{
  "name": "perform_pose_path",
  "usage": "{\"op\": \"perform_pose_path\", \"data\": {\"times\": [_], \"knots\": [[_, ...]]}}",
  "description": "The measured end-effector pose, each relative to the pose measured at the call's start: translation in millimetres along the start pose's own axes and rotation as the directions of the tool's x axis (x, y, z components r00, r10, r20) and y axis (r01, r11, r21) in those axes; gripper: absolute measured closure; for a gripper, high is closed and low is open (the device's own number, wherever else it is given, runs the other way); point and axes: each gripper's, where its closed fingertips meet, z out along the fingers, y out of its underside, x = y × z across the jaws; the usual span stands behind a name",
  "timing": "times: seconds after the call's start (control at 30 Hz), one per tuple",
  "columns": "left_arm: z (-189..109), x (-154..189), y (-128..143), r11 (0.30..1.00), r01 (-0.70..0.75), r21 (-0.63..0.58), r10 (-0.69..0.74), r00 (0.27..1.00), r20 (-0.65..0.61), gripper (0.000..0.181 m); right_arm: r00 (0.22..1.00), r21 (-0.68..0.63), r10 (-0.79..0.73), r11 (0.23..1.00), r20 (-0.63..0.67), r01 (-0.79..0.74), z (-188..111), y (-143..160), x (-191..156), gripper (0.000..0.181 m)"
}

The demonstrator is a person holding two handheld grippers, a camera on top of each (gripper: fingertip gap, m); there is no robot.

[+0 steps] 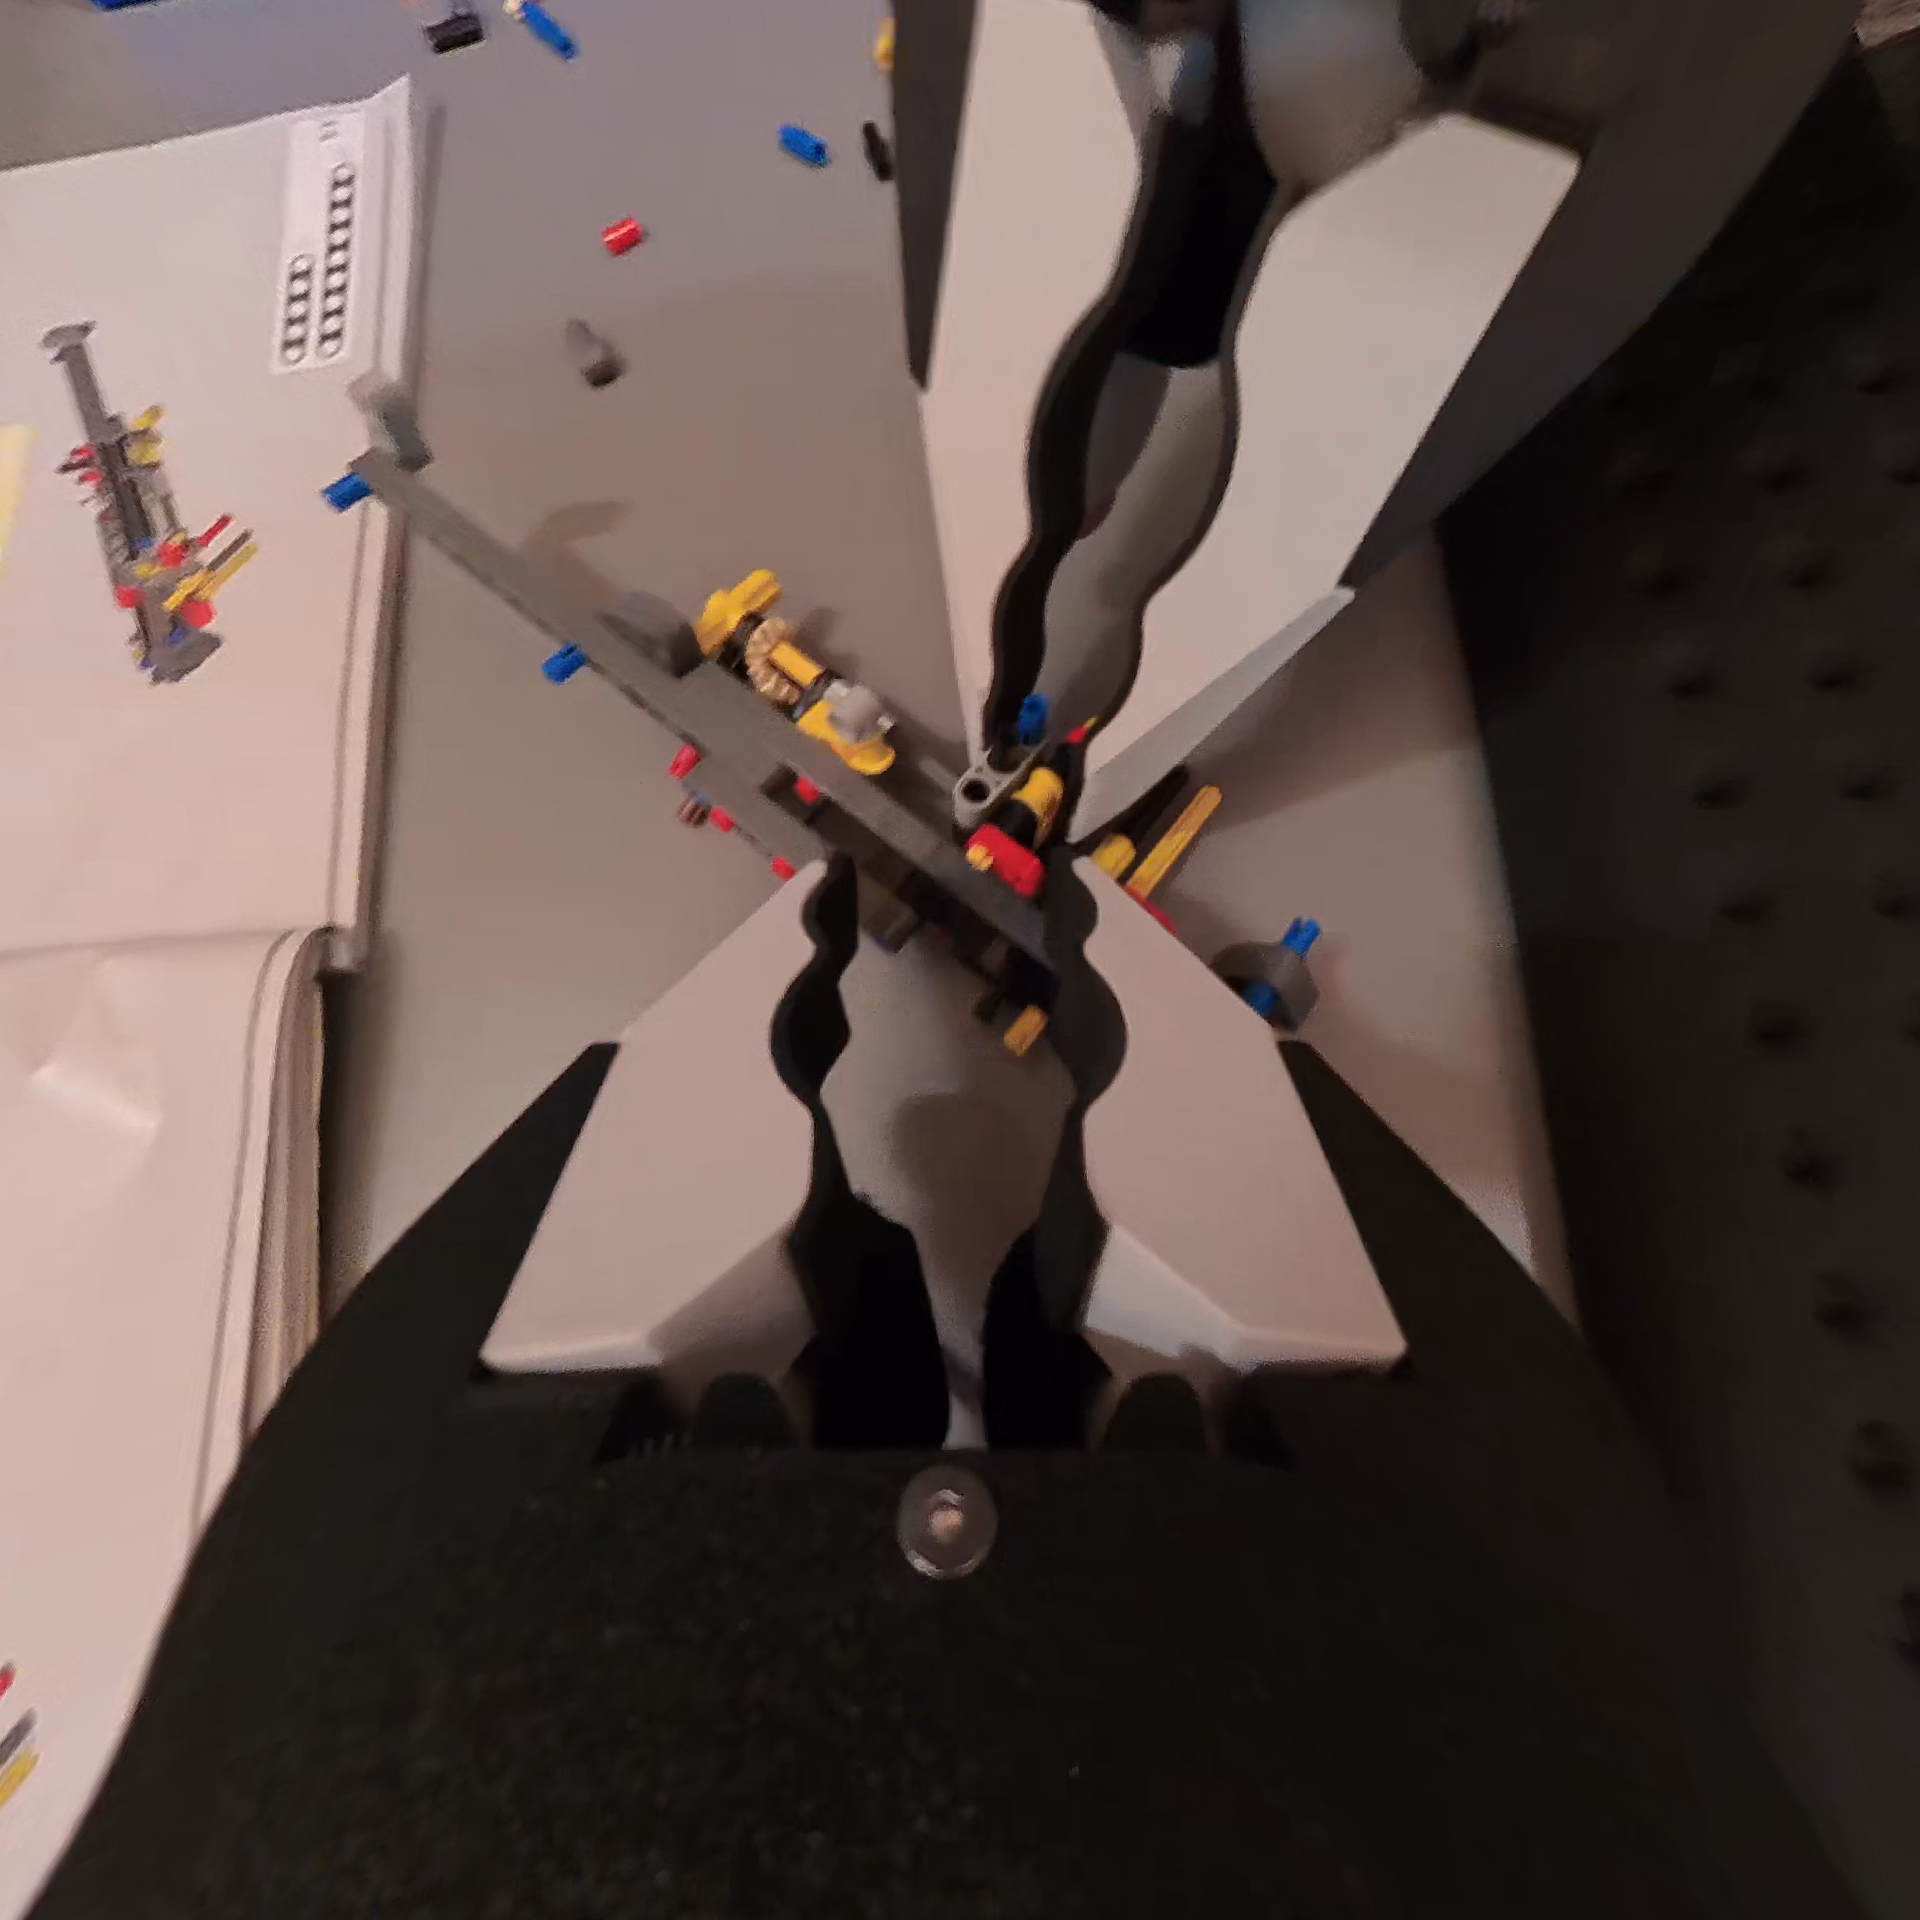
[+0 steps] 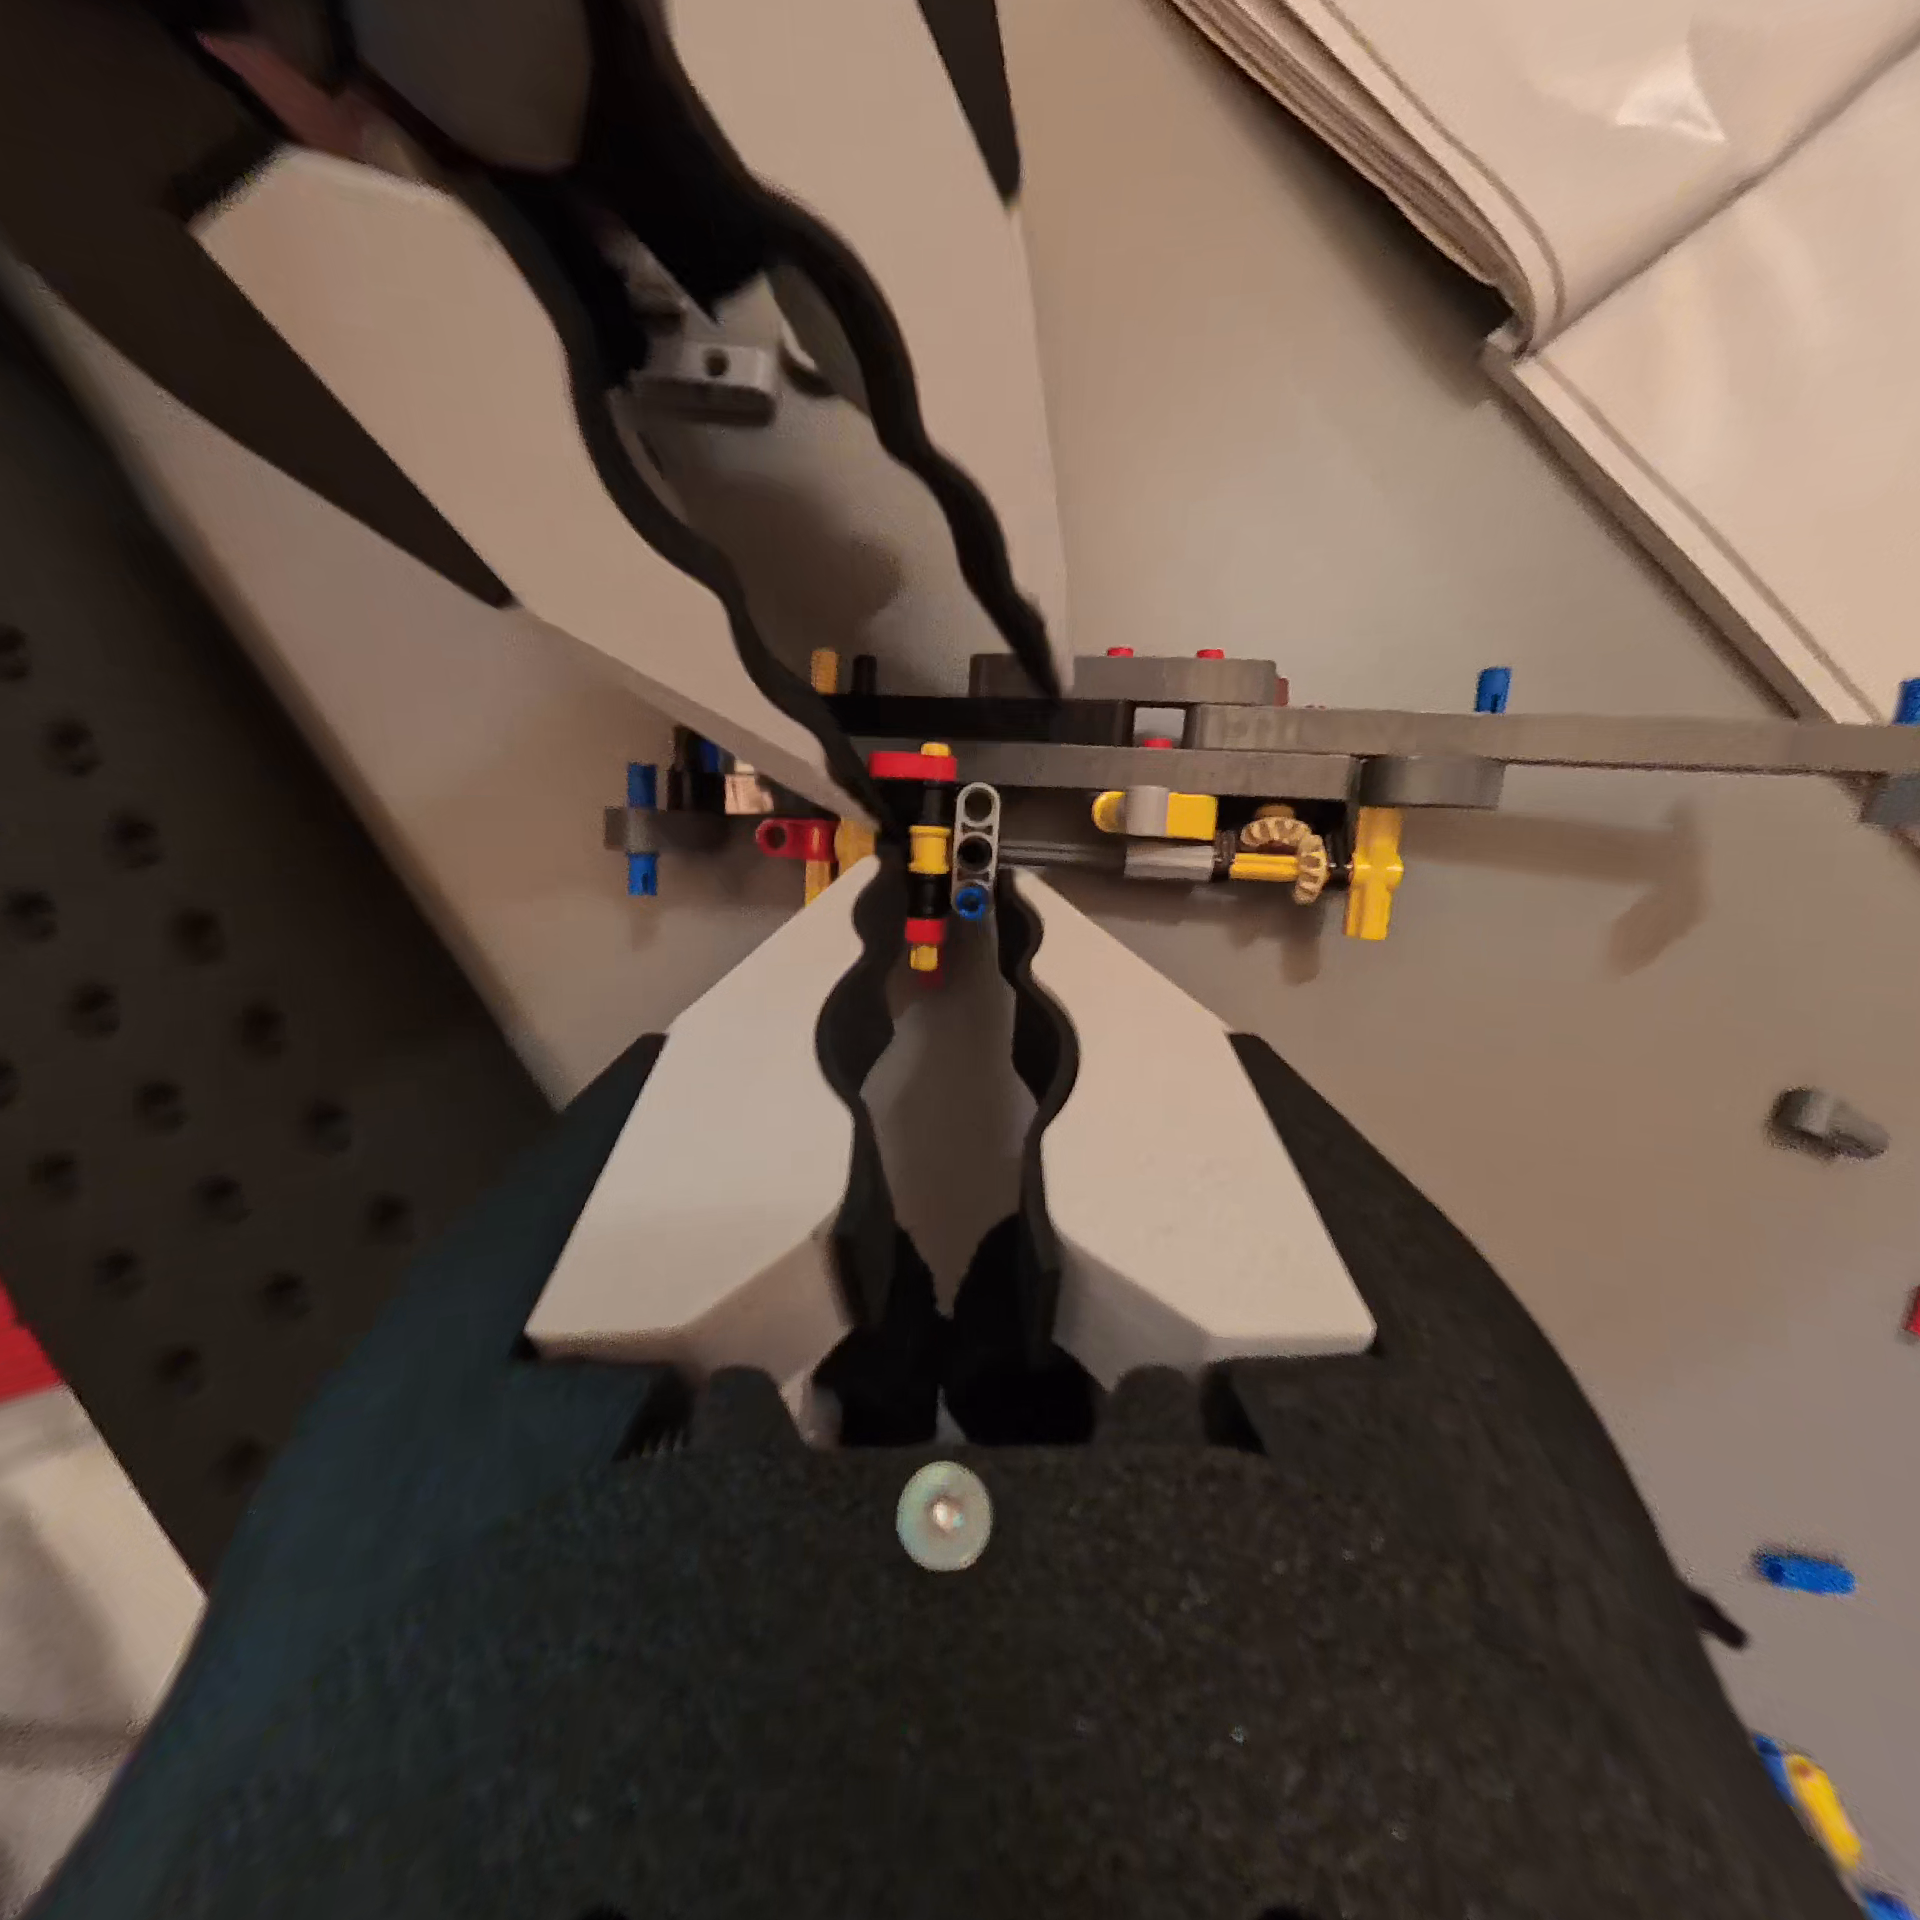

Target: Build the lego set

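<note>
Lego model (image 1: 727, 717): my left tongs (image 1: 951, 935) clamped grey beam; right tongs (image 2: 940, 894) gripped small link (image 2: 977, 826). Judged: press straight, brace firmly.

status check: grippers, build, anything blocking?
Left gripper shut on grey lego assembly. Right gripper shut on small grey liftarm at assembly's end. Loose pins nearby, nothing blocking.

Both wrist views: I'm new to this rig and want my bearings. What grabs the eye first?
The long grey lego build, studded with yellow, red and blue pieces, lies across the middle of the table. The left gripper and right gripper meet nose to nose at one end of it. An instruction booklet lies open to the left.
</note>
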Motion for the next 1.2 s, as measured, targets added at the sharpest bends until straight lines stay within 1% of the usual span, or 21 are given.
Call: {"op": "perform_pose_path", "data": {"times": [0.07, 0.1, 0.17, 0.23, 0.3, 0.37, 0.43, 0.5, 0.57, 0.67, 0.77, 0.8, 0.83, 0.93, 0.97, 1.03, 1.1, 1.2], "knots": [[-11.0, -5.5, 2.8, 0.999, 0.038, -0.003, -0.038, 0.999, 0.019, 0.145, 0.999, 0.035, 0.053, 0.998, -0.007, -0.053, 3.1, -4.3, -0.8, 0.164], [-17.5, -8.6, 4.9, 0.998, 0.059, -0.007, -0.058, 0.998, 0.038, 0.147, 0.998, 0.059, 0.068, 0.996, -0.009, -0.068, 3.6, -7.9, -1.5, 0.161], [-34.2, -18.1, 7.5, 0.996, 0.094, 0.008, -0.095, 0.989, 0.116, 0.149, 0.998, 0.070, 0.054, 0.996, -0.013, -0.053, 6.1, -10.3, -4.6, 0.162], [-54.3, -24.4, 9.2, 0.989, 0.142, 0.047, -0.149, 0.970, 0.193, 0.151, 0.998, 0.088, 0.030, 0.996, -0.064, -0.024, 7.9, -12.7, -1.7, 0.165], [-75.9, -27.9, 10.0, 0.976, 0.183, 0.115, -0.207, 0.940, 0.271, 0.153, 0.995, 0.094, 0.033, 0.995, -0.097, -0.024, 9.0, -15.3, 0.4, 0.166], [-97.8, -28.7, 7.9, 0.953, 0.209, 0.220, -0.275, 0.901, 0.335, 0.158, 0.993, 0.082, 0.053, 0.996, -0.103, -0.045, 8.7, -15.9, 0.4, 0.166], [-115.8, -27.7, 6.9, 0.911, 0.247, 0.329, -0.364, 0.859, 0.362, 0.158, 0.986, 0.090, 0.092, 0.993, -0.137, -0.080, 5.5, -17.7, 4.1, 0.167], [-126.6, -23.6, 9.3, 0.871, 0.283, 0.401, -0.433, 0.828, 0.356, 0.159, 0.978, 0.087, 0.093, 0.993, -0.185, -0.078, 2.8, -18.7, 8.2, 0.167], [-129.9, -18.3, 15.7, 0.843, 0.324, 0.430, -0.483, 0.808, 0.337, 0.159, 0.976, 0.096, 0.096, 0.992, -0.195, -0.079, 1.3, -23.5, 6.5, 0.167], [-128.4, -13.4, 27.8, 0.833, 0.353, 0.426, -0.509, 0.790, 0.342, 0.159, 0.972, 0.107, 0.106, 0.991, -0.209, -0.085, 1.0, -29.9, 7.2, 0.167], [-128.1, -14.2, 34.9, 0.819, 0.375, 0.435, -0.539, 0.764, 0.355, 0.158, 0.966, 0.107, 0.150, 0.986, -0.210, -0.130, -1.1, -31.8, 12.8, 0.167], [-129.2, -15.9, 35.6, 0.810, 0.380, 0.447, -0.552, 0.753, 0.359, 0.158, 0.964, 0.094, 0.158, 0.986, -0.213, -0.140, -1.3, -30.1, 14.9, 0.167], [-131.4, -18.1, 35.1, 0.800, 0.379, 0.465, -0.563, 0.741, 0.365, 0.158, 0.960, 0.110, 0.171, 0.983, -0.222, -0.150, -2.5, -31.2, 17.7, 0.167], [-138.1, -27.5, 34.0, 0.773, 0.375, 0.512, -0.596, 0.707, 0.382, 0.159, 0.965, 0.111, 0.212, 0.974, -0.156, -0.196, 0.4, -30.9, 10.5, 0.167], [-139.8, -31.4, 35.0, 0.765, 0.380, 0.520, -0.607, 0.694, 0.387, 0.159, 0.964, 0.106, 0.211, 0.975, -0.164, -0.196, 1.6, -30.0, 11.2, 0.167], [-140.4, -36.9, 36.1, 0.753, 0.398, 0.524, -0.625, 0.684, 0.377, 0.159, 0.966, 0.081, 0.189, 0.981, -0.178, -0.177, 4.6, -27.6, 11.4, 0.167], [-141.9, -42.6, 36.9, 0.746, 0.407, 0.527, -0.635, 0.673, 0.379, 0.159, 0.966, 0.085, 0.187, 0.981, -0.179, -0.174, 6.6, -28.7, 12.1, 0.167], [-144.8, -50.3, 34.9, 0.752, 0.395, 0.528, -0.629, 0.670, 0.394, 0.159, 0.965, 0.076, 0.200, 0.979, -0.167, -0.190, 11.3, -26.9, 14.2, 0.166]]}}
